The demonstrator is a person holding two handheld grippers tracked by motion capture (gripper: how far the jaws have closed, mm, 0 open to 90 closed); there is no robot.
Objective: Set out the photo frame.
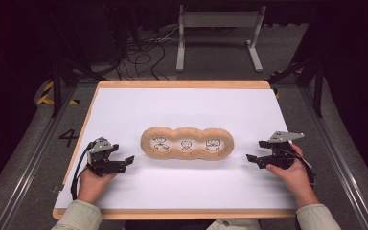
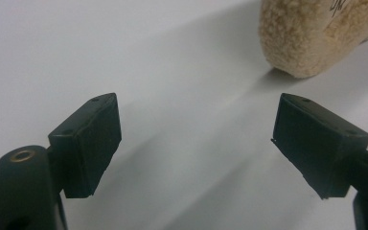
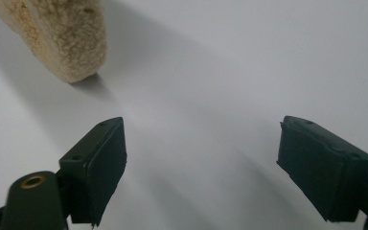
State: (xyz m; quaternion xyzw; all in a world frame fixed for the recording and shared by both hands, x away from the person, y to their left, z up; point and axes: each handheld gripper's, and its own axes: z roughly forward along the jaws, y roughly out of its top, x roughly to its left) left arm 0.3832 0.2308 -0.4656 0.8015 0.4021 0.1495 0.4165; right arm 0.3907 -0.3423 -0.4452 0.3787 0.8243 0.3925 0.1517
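A tan fleecy oblong piece point(image 1: 187, 143) with three lobes lies in the middle of the white table top point(image 1: 187, 108). Each lobe frames a white panel with a black drawing. My left gripper point(image 1: 127, 161) rests on the table left of it, open, nothing between its jaws. My right gripper point(image 1: 252, 158) rests to the piece's right, also open and empty. In the left gripper view the fleecy end point(image 2: 311, 33) sits ahead at upper right of that gripper point(image 2: 196, 139). In the right gripper view the other fleecy end point(image 3: 62, 33) sits at upper left of that gripper point(image 3: 202, 165).
The table top has a wooden rim point(image 1: 182, 84). Beyond it stand a white metal frame point(image 1: 218, 33) and loose cables point(image 1: 143, 52) on the floor. Metal rails point(image 1: 26, 158) run along both sides of the table.
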